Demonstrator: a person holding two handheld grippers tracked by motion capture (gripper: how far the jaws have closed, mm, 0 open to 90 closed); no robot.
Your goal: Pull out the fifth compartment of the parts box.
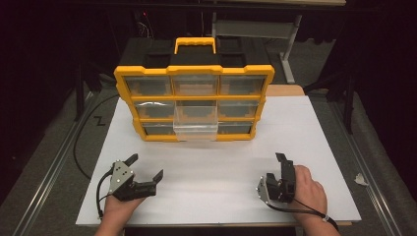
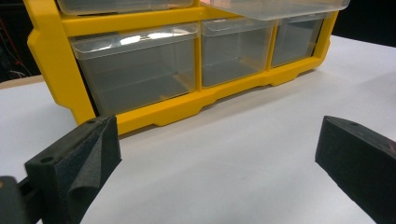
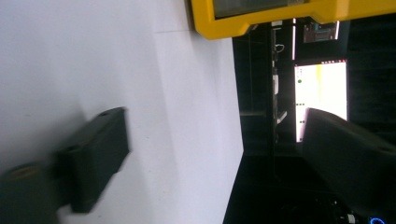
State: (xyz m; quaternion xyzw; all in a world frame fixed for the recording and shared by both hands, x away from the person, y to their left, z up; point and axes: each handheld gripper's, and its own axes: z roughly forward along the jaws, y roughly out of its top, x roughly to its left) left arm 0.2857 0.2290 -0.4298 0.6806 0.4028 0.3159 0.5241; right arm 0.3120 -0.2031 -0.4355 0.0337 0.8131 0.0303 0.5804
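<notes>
A yellow drawer cabinet (image 1: 194, 70) with a black top and three rows of clear drawers stands at the back middle of the white table (image 1: 314, 147). The centre drawer of its middle row (image 1: 195, 129) is pulled out toward me and looks empty. My left gripper (image 1: 145, 167) rests at the front left, open, pointing at the cabinet. In the left gripper view the left gripper (image 2: 219, 154) frames bare table, with the empty bottom-row drawers (image 2: 135, 65) behind and the pulled-out drawer (image 2: 280, 7) overhanging. My right gripper (image 1: 284, 164) lies rolled on its side at the front right. In its own view the right gripper (image 3: 219, 140) is open and empty.
The table's right edge (image 3: 236, 116) runs close beside my right gripper, with dark floor and a bright screen (image 3: 322, 93) beyond. Metal rails (image 1: 44, 172) flank the table. A scrap of paper (image 1: 360, 179) lies on the floor at the right.
</notes>
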